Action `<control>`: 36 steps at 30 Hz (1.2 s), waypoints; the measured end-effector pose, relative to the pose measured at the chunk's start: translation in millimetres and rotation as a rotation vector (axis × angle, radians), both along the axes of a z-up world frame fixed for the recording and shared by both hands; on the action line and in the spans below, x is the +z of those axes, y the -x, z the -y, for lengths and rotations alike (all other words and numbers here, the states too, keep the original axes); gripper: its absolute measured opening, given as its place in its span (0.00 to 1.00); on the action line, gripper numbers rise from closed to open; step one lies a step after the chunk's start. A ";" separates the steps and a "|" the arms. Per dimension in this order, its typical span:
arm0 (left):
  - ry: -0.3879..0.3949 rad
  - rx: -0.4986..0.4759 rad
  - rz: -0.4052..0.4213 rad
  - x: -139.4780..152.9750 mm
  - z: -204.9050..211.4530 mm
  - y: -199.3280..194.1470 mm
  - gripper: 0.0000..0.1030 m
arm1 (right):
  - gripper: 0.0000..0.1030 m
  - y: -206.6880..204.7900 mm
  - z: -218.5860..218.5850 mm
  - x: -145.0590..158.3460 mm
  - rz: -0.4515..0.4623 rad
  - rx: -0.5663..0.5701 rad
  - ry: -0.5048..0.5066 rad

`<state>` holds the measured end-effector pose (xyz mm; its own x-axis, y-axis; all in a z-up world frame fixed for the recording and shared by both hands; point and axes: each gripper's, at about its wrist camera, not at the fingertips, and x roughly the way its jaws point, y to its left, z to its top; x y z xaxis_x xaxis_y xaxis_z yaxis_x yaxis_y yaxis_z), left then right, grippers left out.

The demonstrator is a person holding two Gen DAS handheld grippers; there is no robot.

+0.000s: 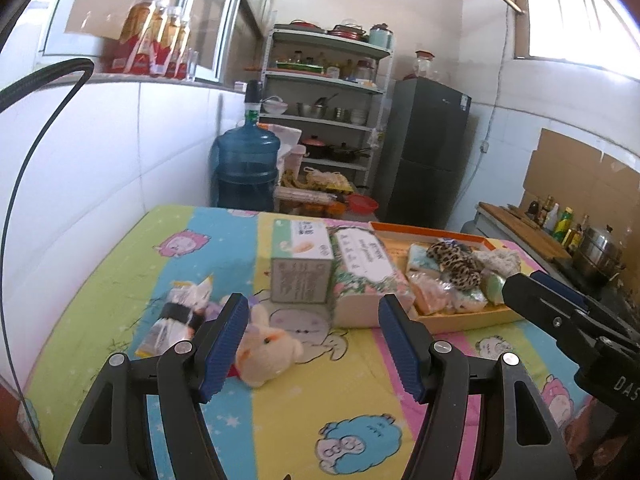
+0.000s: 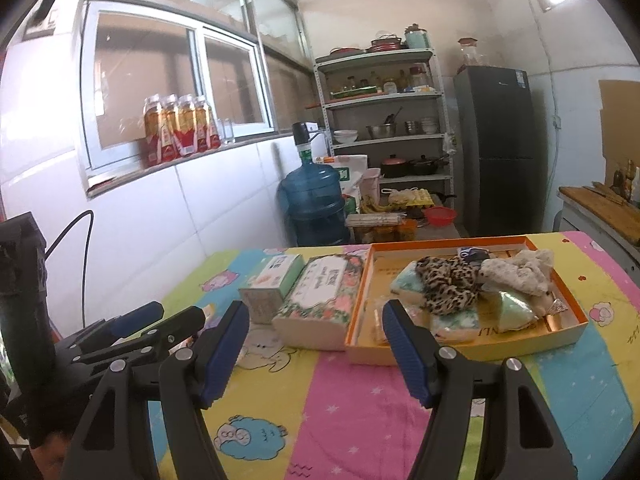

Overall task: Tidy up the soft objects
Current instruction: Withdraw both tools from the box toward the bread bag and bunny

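Nearest the lens, the left tongs (image 1: 312,340) are held open and empty just above a plush rabbit (image 1: 266,354), and the right tongs (image 2: 314,340) are likewise open and empty before the orange tray (image 2: 472,346). Several soft things, a leopard-print cloth (image 2: 448,284) among them, are already piled in that tray. Left out on the desk (image 1: 360,392) are the rabbit and a wrapped packet (image 1: 176,320), so the task is judged partly done.
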<state>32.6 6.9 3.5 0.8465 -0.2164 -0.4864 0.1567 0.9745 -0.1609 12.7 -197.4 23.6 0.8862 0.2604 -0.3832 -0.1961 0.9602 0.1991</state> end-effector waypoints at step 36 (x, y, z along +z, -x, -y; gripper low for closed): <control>0.045 0.053 -0.058 -50.8 -111.5 -26.5 0.67 | 0.67 -76.0 -127.2 -58.8 -0.217 0.311 0.107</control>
<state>59.1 118.4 -47.3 0.8280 -0.1952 -0.5257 0.0945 0.9726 -0.2123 88.7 -70.2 -35.2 0.6668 0.4521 -0.5924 -0.4449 0.8793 0.1702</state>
